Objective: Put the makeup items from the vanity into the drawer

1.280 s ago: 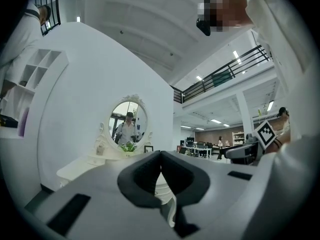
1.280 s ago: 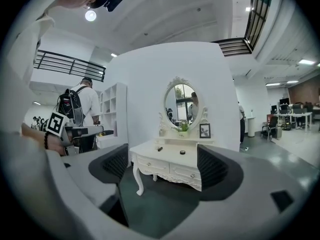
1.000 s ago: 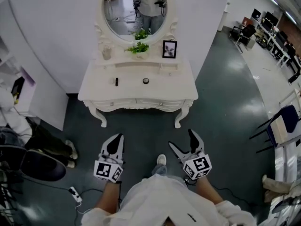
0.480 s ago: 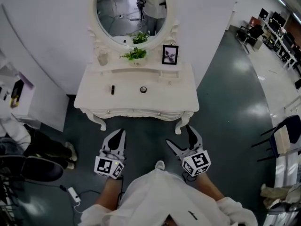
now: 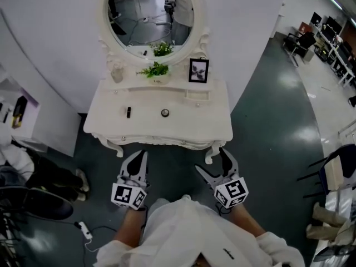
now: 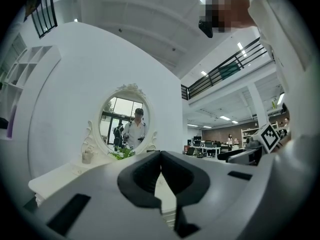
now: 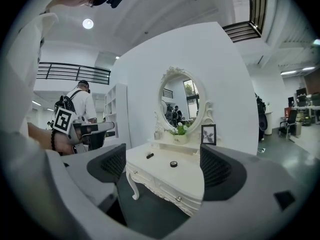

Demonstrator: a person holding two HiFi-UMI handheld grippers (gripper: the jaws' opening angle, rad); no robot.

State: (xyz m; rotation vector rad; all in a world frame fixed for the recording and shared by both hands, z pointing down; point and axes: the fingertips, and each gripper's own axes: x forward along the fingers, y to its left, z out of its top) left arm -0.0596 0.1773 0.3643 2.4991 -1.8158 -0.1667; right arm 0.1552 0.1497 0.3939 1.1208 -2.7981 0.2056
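A white vanity [image 5: 200,121] stands straight ahead under an oval mirror [image 5: 150,13]. On its top lie a small dark tube [image 5: 128,112] and a round dark compact [image 5: 164,113], apart from each other. Both also show in the right gripper view: the tube [image 7: 149,155] and the compact [image 7: 173,164]. The drawer fronts [image 7: 165,191] below the top are closed. My left gripper [image 5: 139,156] is shut and empty, just short of the vanity's front edge. My right gripper [image 5: 209,159] hangs open and empty near the front right leg.
At the back of the vanity stand a potted plant [image 5: 154,71], a framed picture [image 5: 198,70] and a glass jar [image 5: 117,73]. A dark chair [image 5: 33,202] and a power strip [image 5: 83,230] are on the floor at left. Office chairs stand far right.
The person has stepped closer to the vanity, so both grippers now sit near its front edge. Neither gripper's jaws have changed.
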